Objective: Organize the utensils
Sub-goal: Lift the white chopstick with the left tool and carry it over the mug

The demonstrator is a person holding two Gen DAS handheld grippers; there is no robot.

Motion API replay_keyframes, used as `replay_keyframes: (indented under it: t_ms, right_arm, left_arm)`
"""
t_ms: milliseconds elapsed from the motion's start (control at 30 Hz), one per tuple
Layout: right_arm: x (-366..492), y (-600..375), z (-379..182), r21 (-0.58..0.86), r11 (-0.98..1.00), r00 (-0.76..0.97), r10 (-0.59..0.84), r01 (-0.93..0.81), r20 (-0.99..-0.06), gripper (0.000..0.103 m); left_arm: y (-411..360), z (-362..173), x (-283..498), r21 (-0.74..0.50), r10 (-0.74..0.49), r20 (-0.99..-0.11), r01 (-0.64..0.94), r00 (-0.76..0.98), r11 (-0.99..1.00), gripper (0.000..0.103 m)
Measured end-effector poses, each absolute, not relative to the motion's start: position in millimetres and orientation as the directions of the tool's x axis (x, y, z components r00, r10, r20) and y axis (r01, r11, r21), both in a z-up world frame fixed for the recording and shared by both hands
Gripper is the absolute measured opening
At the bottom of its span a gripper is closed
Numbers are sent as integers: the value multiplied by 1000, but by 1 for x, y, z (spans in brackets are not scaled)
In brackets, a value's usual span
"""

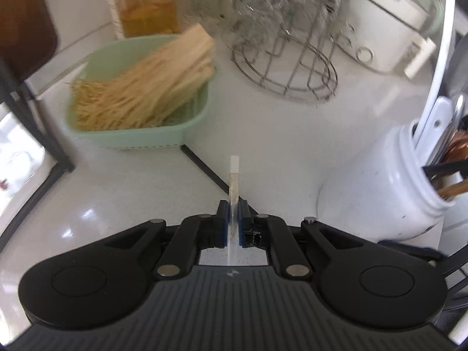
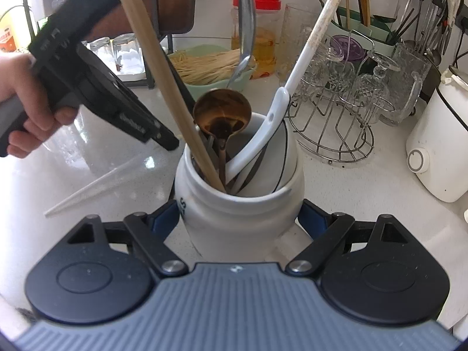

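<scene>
White ceramic sets our landmark: the utensil crock (image 2: 238, 201), standing on the pale counter (image 2: 351, 181) and already crowded with a wooden handle (image 2: 163, 79), a copper ladle (image 2: 222, 115) and a white spoon (image 2: 292, 87).

Starting left of the crock, a hand (image 2: 26, 111) carries our left gripper (image 1: 233, 213), whose jaws are closed on a clear plastic chopstick (image 1: 234, 181). In the left wrist view its long axis runs straight out ahead between the pads, white tip forward; in the right wrist view the stick slants down toward the counter, its tip low and well left of the crock. The crock's mouth sits to the right of those jaws and above the tip, so we judge the stick must be lifted and swung rightward, tip down, to drop in.

At the crock itself, our right gripper (image 2: 238, 219) has its blue pads against both sides of the body, gripping it to steady it.

Beyond the crock to its left is a green basket (image 1: 131, 137) of wooden sticks; to its right, a wire glass rack (image 2: 330, 134).
</scene>
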State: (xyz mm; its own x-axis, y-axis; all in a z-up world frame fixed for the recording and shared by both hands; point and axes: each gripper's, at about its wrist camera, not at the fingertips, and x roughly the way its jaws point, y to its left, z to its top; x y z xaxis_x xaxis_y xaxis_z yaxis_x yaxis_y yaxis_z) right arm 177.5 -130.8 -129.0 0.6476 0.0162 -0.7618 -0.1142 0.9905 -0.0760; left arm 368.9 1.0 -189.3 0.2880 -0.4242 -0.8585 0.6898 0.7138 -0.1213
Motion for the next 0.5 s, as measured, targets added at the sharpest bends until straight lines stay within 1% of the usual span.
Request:
replay_keyframes:
  t_ms: [167, 300, 500]
  right_arm:
    - [176, -132, -129, -83, 987, 651, 29, -140, -759, 90]
    - [176, -134, -129, -90, 981, 650, 45, -174, -758, 89]
    - [171, -134, -132, -136, 961, 656, 56, -239, -753, 89]
  left_arm:
    - [14, -171, 354, -134, -409, -845, 605, 343, 785, 7]
    - [25, -155, 337, -180, -419, -823, 524, 383, 833, 7]
    - [38, -134, 310, -212, -401, -800, 415, 447, 885, 7]
